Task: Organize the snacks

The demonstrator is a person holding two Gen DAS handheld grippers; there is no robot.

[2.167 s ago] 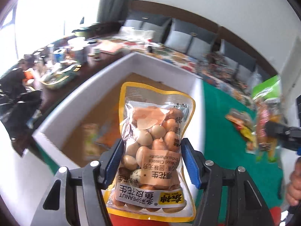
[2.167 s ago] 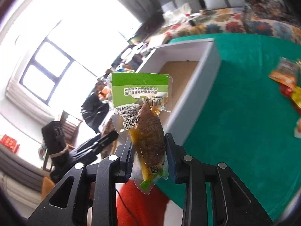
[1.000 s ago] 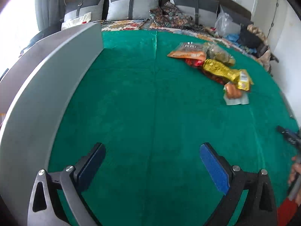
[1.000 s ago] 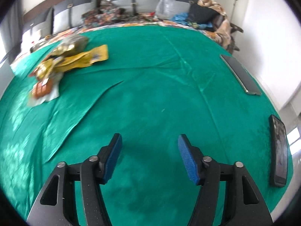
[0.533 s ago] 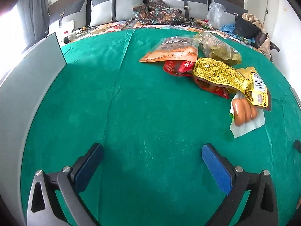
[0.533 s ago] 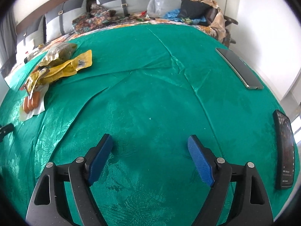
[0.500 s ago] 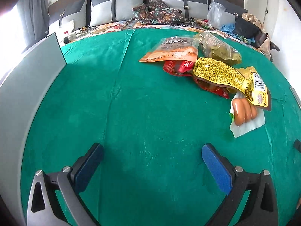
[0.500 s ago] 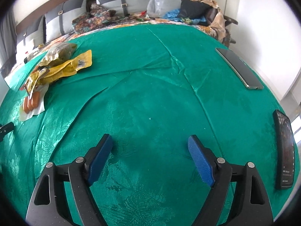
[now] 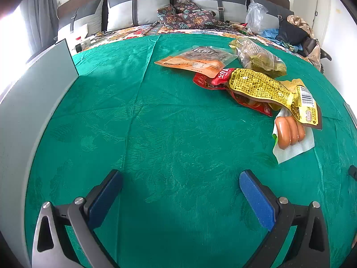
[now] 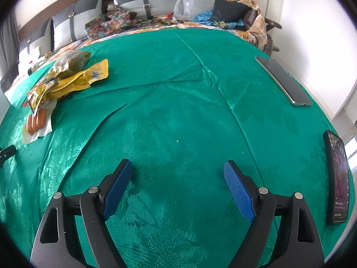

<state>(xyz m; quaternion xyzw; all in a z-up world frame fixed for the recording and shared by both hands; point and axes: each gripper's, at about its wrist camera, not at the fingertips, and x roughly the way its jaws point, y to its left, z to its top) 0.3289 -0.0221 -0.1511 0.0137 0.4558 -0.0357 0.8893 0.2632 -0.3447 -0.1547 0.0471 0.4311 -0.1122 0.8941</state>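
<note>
A pile of snack packets lies on the green tablecloth [image 9: 169, 120]: an orange pouch [image 9: 196, 60], an olive bag [image 9: 258, 58], a red packet [image 9: 214, 79], a yellow packet [image 9: 267, 89] and a sausage pack [image 9: 290, 134]. The white box [image 9: 29, 102] stands at the left edge. My left gripper [image 9: 180, 176] is open and empty, low over the cloth, short of the pile. My right gripper [image 10: 177, 167] is open and empty over bare cloth; the yellow packet [image 10: 73, 82] and the sausage pack [image 10: 36, 120] lie far to its left.
Two phones lie near the table's right edge, one long [image 10: 283, 81] and one close [image 10: 338, 176]. A cushioned bench [image 9: 156, 6] with bags and cloth runs behind the table. A dark gripper tip [image 10: 6, 153] shows at the left edge.
Both grippers have let go of their snack packs, the left one's held over the white box, and swung away open. In the last half second both views barely shift.
</note>
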